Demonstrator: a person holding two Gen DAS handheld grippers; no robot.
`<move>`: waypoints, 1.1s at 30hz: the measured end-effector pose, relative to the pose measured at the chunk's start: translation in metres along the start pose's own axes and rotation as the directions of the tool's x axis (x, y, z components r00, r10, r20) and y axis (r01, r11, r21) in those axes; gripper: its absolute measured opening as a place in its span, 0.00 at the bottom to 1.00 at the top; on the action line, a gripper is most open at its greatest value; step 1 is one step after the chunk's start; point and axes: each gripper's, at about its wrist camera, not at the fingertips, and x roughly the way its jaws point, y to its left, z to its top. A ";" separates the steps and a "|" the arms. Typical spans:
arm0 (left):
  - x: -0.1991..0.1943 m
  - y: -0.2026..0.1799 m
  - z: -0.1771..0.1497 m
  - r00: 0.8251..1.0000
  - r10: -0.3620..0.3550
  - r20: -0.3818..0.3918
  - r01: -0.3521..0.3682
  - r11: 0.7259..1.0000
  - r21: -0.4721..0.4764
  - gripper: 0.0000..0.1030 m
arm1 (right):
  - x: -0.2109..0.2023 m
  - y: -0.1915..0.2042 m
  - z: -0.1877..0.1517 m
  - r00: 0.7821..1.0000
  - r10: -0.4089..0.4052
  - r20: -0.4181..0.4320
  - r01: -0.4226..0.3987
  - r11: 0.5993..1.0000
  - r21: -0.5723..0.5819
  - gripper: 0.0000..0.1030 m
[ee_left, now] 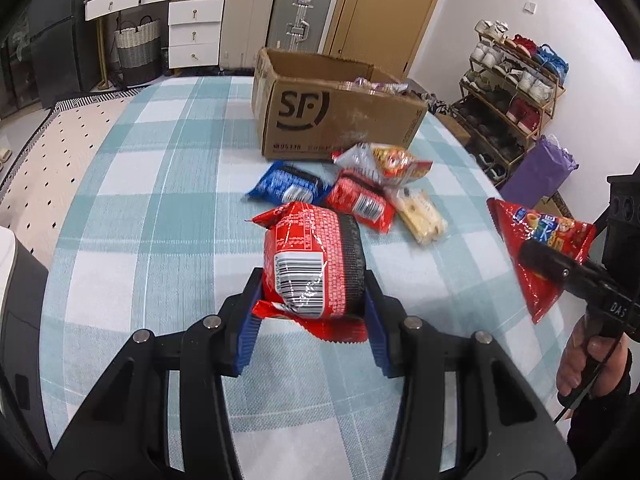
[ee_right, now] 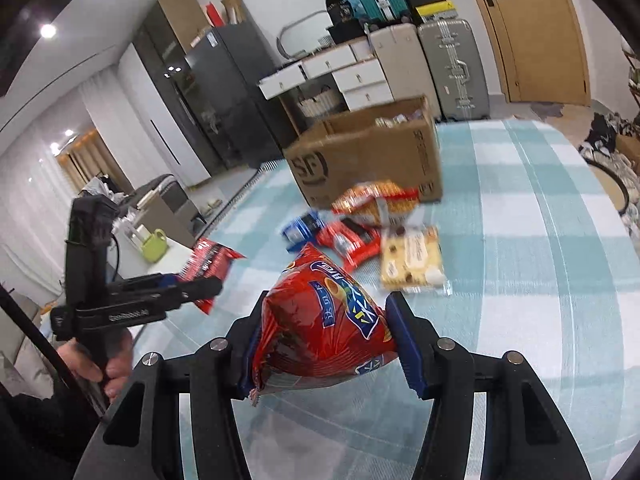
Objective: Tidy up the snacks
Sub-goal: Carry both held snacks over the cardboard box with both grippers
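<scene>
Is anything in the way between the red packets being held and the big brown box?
Yes. Loose snack packets lie on the table right before the cardboard box. Both held packets, left and right, are up off the table; the box's top is open.

A teal-and-white checked tablecloth (ee_left: 152, 184) covers the table. Beyond it stand a silver suitcase (ee_left: 300, 16), a cream suitcase (ee_left: 244, 20), white drawers (ee_left: 194, 34), a woven basket (ee_left: 138, 46), a wooden door (ee_left: 380, 4) and a shoe rack (ee_left: 508, 92); a black cabinet (ee_right: 224, 92) lines the wall.

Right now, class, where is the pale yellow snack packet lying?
The pale yellow packet lies on the checked tablecloth, on the right edge of the loose pile in the left wrist view, beside a red packet and before the cardboard box.
</scene>
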 end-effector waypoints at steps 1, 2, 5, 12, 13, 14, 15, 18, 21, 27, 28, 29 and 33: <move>-0.002 -0.001 0.005 1.000 -0.005 0.006 0.005 1.000 0.001 0.42 | -0.003 0.002 0.005 1.000 0.011 0.010 -0.011 1.000 -0.003 0.55; -0.006 -0.002 0.012 1.000 -0.016 0.014 0.016 1.000 0.002 0.42 | -0.006 0.005 0.010 1.000 0.019 0.023 -0.019 1.000 -0.006 0.55; -0.015 -0.005 0.031 0.999 -0.032 0.038 0.032 0.999 0.005 0.42 | -0.012 0.011 0.034 0.997 0.067 0.044 -0.067 0.998 -0.008 0.55; -0.036 -0.016 0.088 0.994 -0.037 0.102 0.032 0.998 0.048 0.42 | -0.019 0.029 0.094 0.989 0.125 0.084 -0.119 0.990 -0.072 0.55; -0.038 -0.018 0.095 0.994 -0.039 0.106 0.034 0.998 0.054 0.42 | -0.020 0.031 0.103 0.988 0.130 0.089 -0.123 0.989 -0.084 0.55; -0.041 -0.021 0.105 0.993 -0.040 0.111 0.033 0.998 0.062 0.42 | -0.021 0.033 0.112 0.986 0.137 0.095 -0.129 0.988 -0.091 0.55; -0.043 -0.024 0.113 0.992 -0.042 0.116 0.034 0.997 0.068 0.42 | -0.021 0.035 0.121 0.983 0.150 0.103 -0.140 0.986 -0.093 0.55; -0.048 -0.035 0.143 0.990 -0.024 0.142 0.011 0.995 0.097 0.42 | -0.020 0.038 0.146 0.979 0.169 0.117 -0.158 0.982 -0.099 0.55; -0.051 -0.045 0.166 0.986 0.000 0.168 -0.022 0.992 0.125 0.42 | -0.017 0.043 0.169 0.977 0.170 0.126 -0.154 0.979 -0.130 0.55; -0.043 -0.052 0.214 0.988 -0.007 0.153 -0.009 0.995 0.102 0.42 | -0.002 0.030 0.210 0.972 0.183 0.148 -0.169 0.981 -0.099 0.55; -0.042 -0.054 0.223 0.988 -0.010 0.152 -0.005 0.995 0.096 0.42 | 0.002 0.027 0.216 0.972 0.177 0.153 -0.164 0.982 -0.093 0.55; -0.039 -0.055 0.231 0.988 -0.011 0.151 -0.004 0.995 0.099 0.42 | 0.005 0.025 0.222 0.974 0.164 0.159 -0.151 0.984 -0.091 0.55; -0.024 -0.059 0.260 0.992 -0.024 0.127 0.011 0.994 0.108 0.42 | 0.024 0.014 0.243 0.977 0.135 0.164 -0.124 0.989 -0.078 0.55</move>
